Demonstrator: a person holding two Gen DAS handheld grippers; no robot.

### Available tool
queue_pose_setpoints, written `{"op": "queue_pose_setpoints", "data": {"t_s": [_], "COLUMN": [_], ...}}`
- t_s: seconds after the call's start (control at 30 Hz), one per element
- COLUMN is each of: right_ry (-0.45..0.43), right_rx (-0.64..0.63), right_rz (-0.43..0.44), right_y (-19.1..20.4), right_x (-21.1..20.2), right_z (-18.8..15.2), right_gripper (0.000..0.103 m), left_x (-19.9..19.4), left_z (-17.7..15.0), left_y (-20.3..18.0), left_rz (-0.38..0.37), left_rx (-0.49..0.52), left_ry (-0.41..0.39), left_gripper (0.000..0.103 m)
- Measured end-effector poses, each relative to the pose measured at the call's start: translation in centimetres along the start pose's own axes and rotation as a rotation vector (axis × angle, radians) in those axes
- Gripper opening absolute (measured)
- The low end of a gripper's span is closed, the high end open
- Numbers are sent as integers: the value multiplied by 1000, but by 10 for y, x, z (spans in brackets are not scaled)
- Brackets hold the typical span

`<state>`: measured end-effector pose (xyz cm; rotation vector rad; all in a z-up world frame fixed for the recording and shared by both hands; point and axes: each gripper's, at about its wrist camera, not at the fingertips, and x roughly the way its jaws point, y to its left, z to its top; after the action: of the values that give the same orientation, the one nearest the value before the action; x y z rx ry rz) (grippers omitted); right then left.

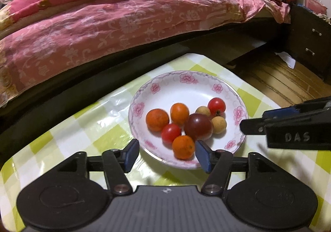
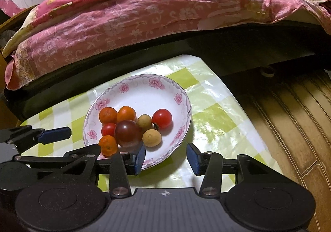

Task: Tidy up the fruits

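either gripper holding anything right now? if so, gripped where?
Nothing held. The left gripper and right gripper are both open, with nothing between the fingers. All the fruit sits in the plate.

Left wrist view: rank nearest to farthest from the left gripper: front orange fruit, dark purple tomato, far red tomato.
From the left gripper:
1. Front orange fruit, between its fingers.
2. Dark purple tomato, plate centre.
3. Far red tomato, back right.

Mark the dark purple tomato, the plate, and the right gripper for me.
dark purple tomato [image 1: 198, 126]: left wrist view, middle of its skin.
plate [image 1: 186, 92]: left wrist view, bare white inside, far half.
right gripper [image 2: 166, 157]: right wrist view, midway between its open fingertips.
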<state>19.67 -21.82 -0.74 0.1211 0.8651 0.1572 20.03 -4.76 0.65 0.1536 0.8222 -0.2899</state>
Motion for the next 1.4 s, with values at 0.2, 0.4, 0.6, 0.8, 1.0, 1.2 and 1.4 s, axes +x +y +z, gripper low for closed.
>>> {"op": "queue_pose_setpoints", "data": {"t_s": [0.2, 0.4, 0.6, 0.8, 1.0, 1.2, 1.4], "right_ry": [14, 1, -4, -3, -9, -11, -14], "right_rx": [15, 33, 48, 56, 59, 60, 59], "right_rz": [-4, -6, -7, -6, -6, -2, 3], "right_y": [1, 1, -1, 0, 4, 7, 12], "right_x": [-5, -13, -22, -32, -42, -49, -58], "right_z": [-10, -15, -22, -31, -39, -45, -53], "right_gripper": [42, 43, 43, 44, 47, 47, 47], "left_x": [-6, -15, -24, -36, -46, -56, -65], "left_z": [-1, -5, -12, -22, -30, -37, -45], "left_y": [2, -4, -5, -5, -7, -10, -12], "left_rz": [15, 28, 31, 58, 76, 84, 95], "left_rx": [-30, -22, -51, -72, -81, -91, -105], "left_ry": [-5, -17, -19, -24, -30, -34, -34], "left_gripper": [71, 82, 87, 92, 96, 98, 99]}}
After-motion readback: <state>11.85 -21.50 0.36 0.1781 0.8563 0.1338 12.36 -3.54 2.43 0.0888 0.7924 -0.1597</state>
